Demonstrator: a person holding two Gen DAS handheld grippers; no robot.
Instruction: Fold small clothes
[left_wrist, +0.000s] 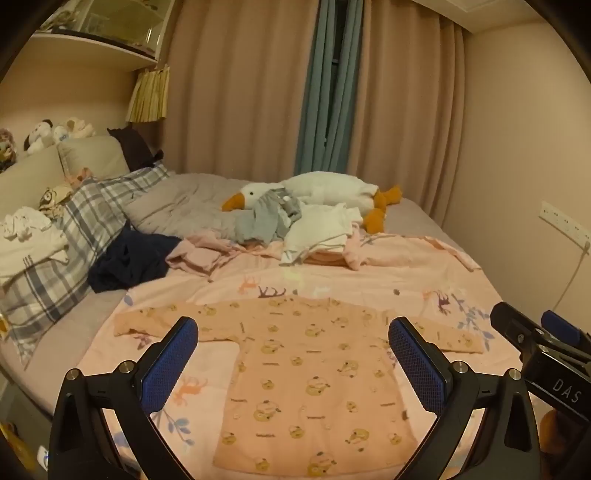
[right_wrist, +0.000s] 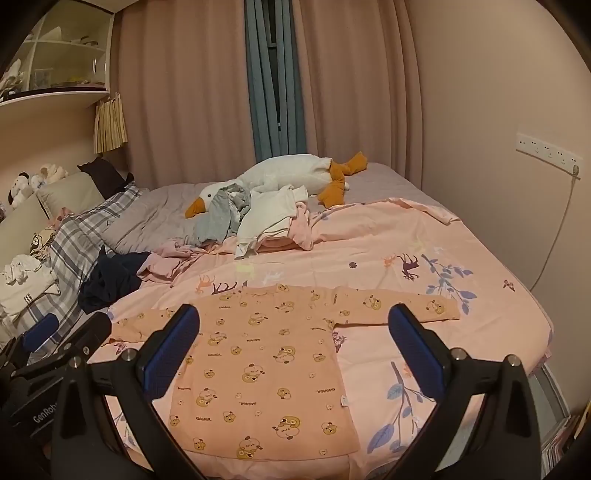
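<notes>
- Left wrist view: left tongs (left_wrist: 293, 338) are hovering spread wide, gripping nothing, over a peach bear-print baby shirt (left_wrist: 314, 384).
- Right tongs (right_wrist: 293, 326) are likewise gaping empty above that shirt, lying flat, sleeves out, on the pink animal-print sheet (right_wrist: 424, 243).
- Farther back, crumpled clothes (right_wrist: 266, 218) are resting against a plush goose (right_wrist: 280, 175).

I see the small peach top (left_wrist: 314, 384) with its little bear print spread flat and face up on the pink sheet, both long sleeves stretched straight out to the sides, hem toward me, neckline away. Farther up the bed sits a loose heap of unfolded clothes (left_wrist: 295, 229): grey, white, pink pieces, rumpled together.
</notes>
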